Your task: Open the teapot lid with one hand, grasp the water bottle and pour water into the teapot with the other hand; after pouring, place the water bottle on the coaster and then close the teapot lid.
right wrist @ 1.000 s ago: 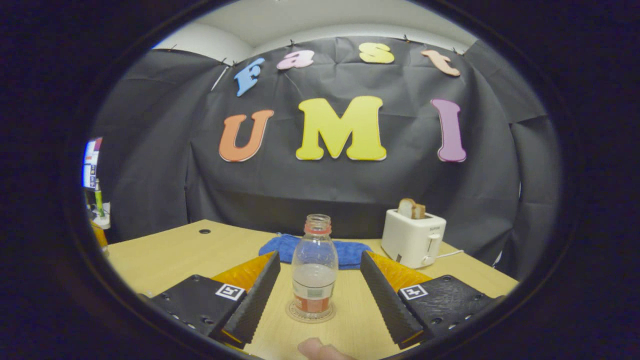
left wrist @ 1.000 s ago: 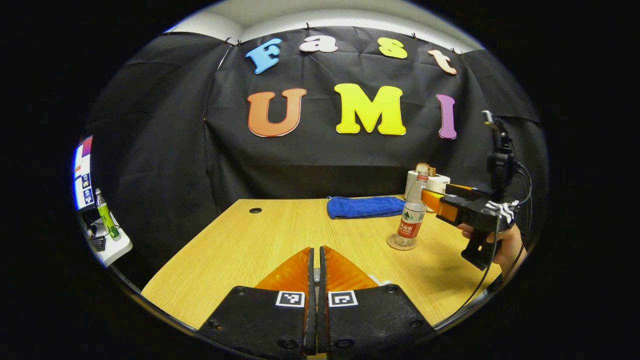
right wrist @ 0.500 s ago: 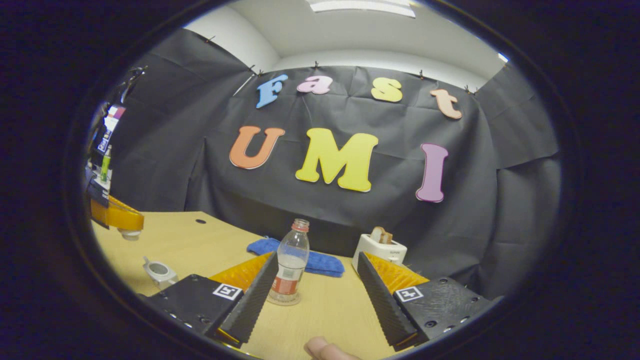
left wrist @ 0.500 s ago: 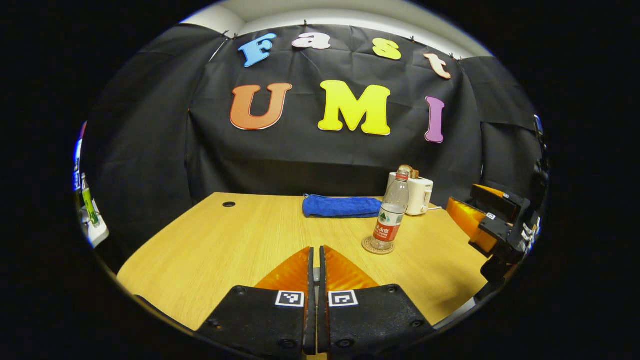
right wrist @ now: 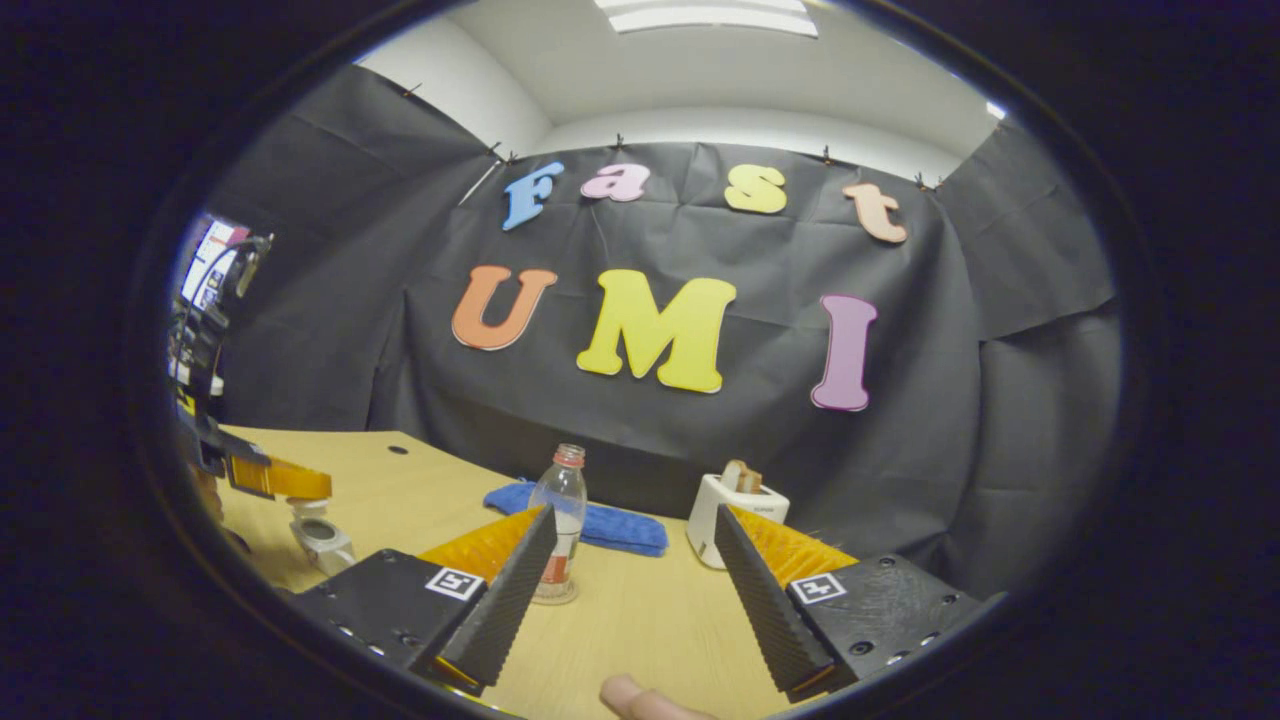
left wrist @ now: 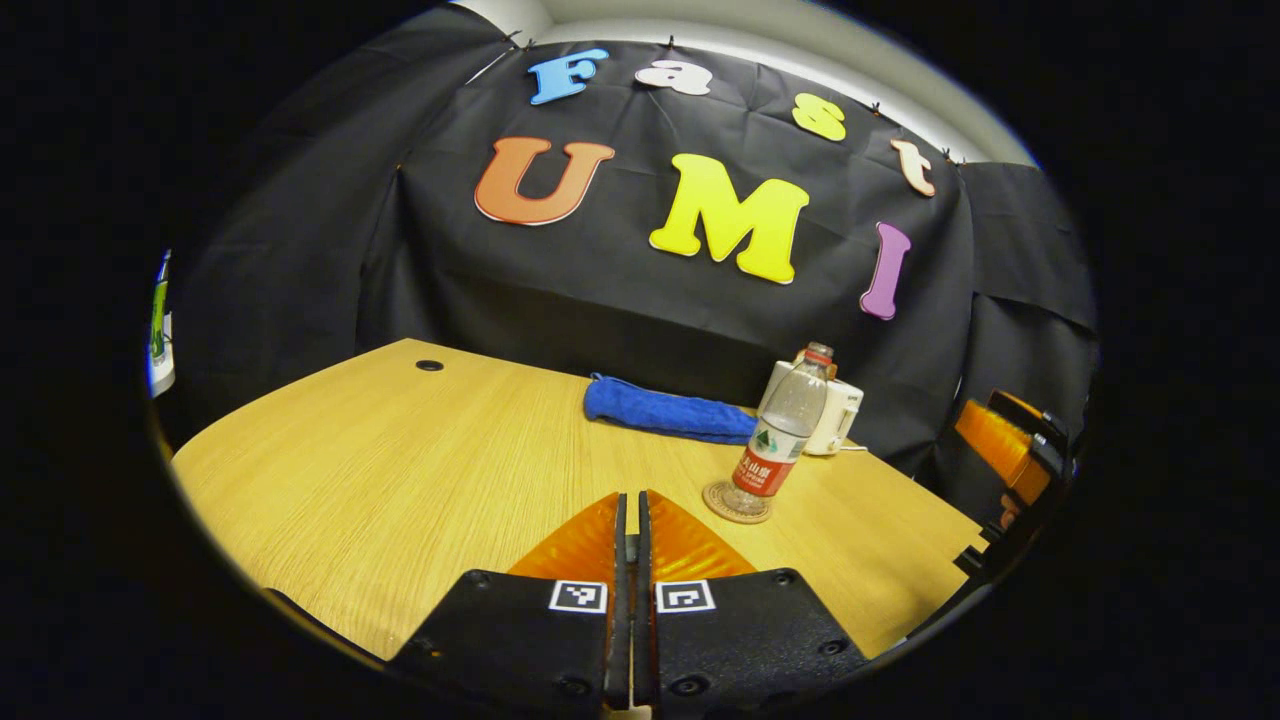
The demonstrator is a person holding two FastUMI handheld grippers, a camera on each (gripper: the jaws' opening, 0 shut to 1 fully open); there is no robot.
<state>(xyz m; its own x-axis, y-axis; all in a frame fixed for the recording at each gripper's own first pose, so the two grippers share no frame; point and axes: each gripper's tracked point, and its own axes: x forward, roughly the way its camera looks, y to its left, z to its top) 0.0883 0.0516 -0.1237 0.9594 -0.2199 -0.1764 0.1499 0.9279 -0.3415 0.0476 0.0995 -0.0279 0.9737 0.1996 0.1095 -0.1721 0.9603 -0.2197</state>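
Wooden table (left wrist: 400, 470) holds the water bottle (left wrist: 785, 432), upright on its coaster (left wrist: 736, 503), ahead-right of the left gripper (left wrist: 630, 520), whose fingers are pressed together. Right gripper (right wrist: 632, 560) sits spread wide, bottle beyond its left finger.

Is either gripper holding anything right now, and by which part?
The right gripper is open and empty. The left gripper is shut, apparently pinching the teapot lid by its top above the open teapot; the contact itself is too small to confirm.
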